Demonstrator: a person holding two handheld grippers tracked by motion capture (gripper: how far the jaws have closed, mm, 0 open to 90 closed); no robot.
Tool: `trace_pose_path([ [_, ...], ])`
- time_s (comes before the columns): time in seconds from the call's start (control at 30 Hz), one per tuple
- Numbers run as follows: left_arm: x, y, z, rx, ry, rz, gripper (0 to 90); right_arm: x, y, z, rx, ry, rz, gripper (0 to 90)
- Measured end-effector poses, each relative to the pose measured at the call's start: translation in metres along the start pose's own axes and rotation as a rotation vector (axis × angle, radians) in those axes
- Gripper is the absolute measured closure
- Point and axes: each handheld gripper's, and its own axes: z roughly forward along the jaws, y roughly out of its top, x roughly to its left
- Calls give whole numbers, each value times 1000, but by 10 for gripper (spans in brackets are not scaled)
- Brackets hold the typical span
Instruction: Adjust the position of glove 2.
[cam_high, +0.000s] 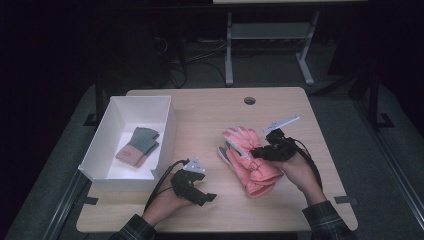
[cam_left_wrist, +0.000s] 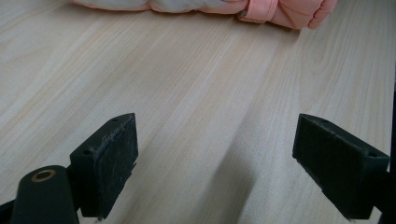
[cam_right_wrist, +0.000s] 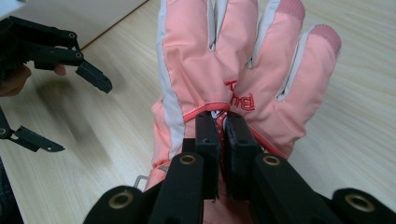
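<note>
A pink padded glove (cam_high: 252, 162) lies right of the table's middle, its fingers toward the far left, with what looks like a second glove (cam_high: 225, 154) under it. My right gripper (cam_high: 256, 151) is shut on the top glove (cam_right_wrist: 210, 60). Its jaws (cam_right_wrist: 222, 126) pinch a fold of fabric on the back of the hand, by the red lettering. My left gripper (cam_high: 207, 197) stands open near the front edge, left of the gloves, with bare wood between its jaws (cam_left_wrist: 215, 154). The glove's cuff (cam_left_wrist: 280, 9) lies a little way ahead of it. In the right gripper view the left gripper (cam_right_wrist: 79, 116) shows open.
A white box (cam_high: 167, 130) stands at the table's left side, with a grey and pink knitted glove (cam_high: 138, 145) lying inside. A cable hole (cam_high: 249, 100) sits near the table's far edge. Beyond the table are another table's legs (cam_high: 228, 50) and floor cables.
</note>
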Motion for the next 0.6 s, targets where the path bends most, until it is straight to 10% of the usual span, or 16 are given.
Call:
trace_pose_path([
  [0.6, -2, 2, 2, 18, -4, 20, 137, 3, -4, 31, 63, -24, -17, 698],
])
